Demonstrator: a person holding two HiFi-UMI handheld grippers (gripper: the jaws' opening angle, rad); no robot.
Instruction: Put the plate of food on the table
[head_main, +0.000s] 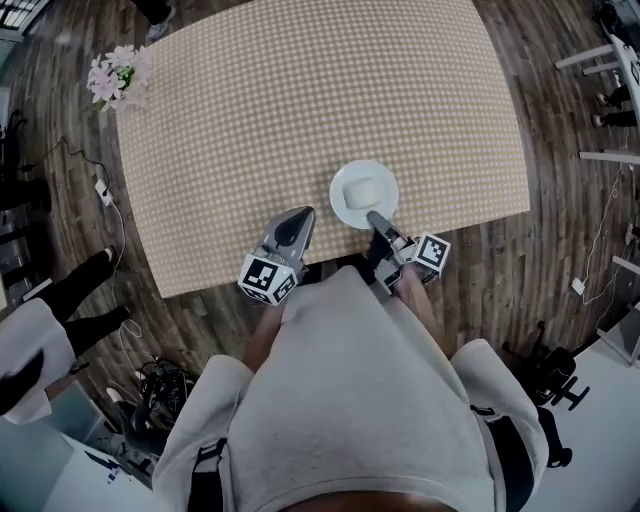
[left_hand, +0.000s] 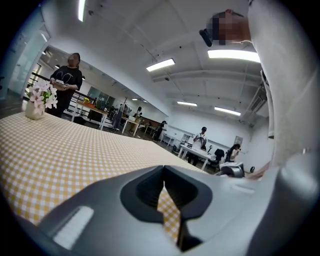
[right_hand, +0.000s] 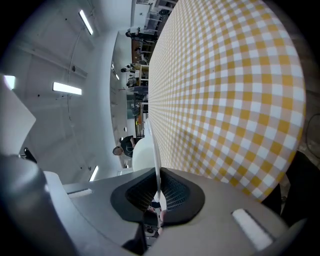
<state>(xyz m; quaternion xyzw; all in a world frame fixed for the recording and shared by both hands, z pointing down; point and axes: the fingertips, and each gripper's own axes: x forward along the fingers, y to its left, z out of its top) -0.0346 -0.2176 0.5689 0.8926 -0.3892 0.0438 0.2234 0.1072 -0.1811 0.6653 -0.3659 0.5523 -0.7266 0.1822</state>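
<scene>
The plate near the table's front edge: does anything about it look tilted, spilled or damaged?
Nothing stands out. The white plate looks whole, the pale food sits in its middle, and no spill shows on the checked tablecloth. The right gripper is shut on the plate's near rim.

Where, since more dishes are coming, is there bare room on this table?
Nearly all the table is bare: everything between the flower vase at its far left corner and the plate at the near edge. Crowded only there, around the plate, left claw and right claw.
</scene>
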